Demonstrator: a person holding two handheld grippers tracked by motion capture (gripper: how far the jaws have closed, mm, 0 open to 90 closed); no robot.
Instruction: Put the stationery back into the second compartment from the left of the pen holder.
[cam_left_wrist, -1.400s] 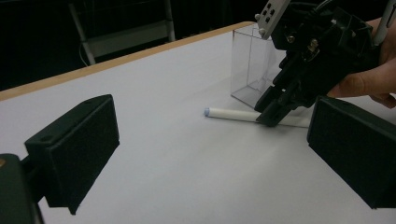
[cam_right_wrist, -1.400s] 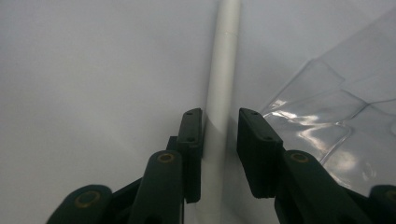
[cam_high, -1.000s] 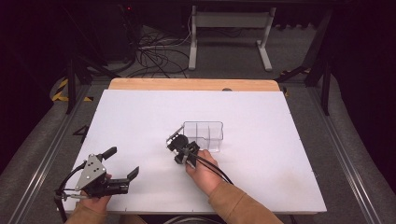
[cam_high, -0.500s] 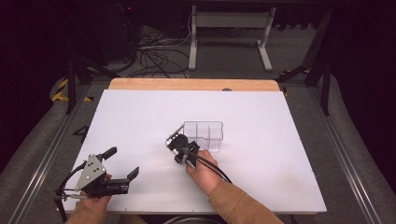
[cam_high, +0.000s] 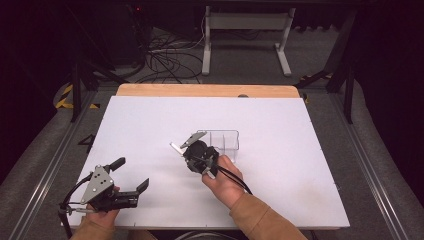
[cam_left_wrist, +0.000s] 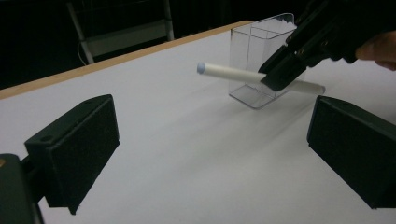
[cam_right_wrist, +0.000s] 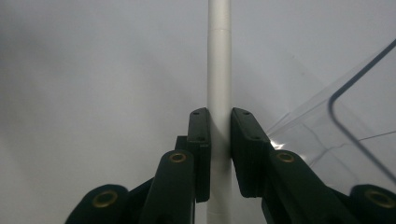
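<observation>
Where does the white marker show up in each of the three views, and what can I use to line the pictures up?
High view: the white marker sits centre, held in the right claw, sticking out to the left.
Left gripper view: upper right, lying roughly level above the table, clamped by the far claw.
Right gripper view: centre, running straight up between the two jaws.
Shared landmark: the clear box, right beside the marker in all three.

White marker (cam_left_wrist: 243, 75), blue-grey end cap, held roughly level just beside the clear plastic bin (cam_left_wrist: 254, 51).
</observation>
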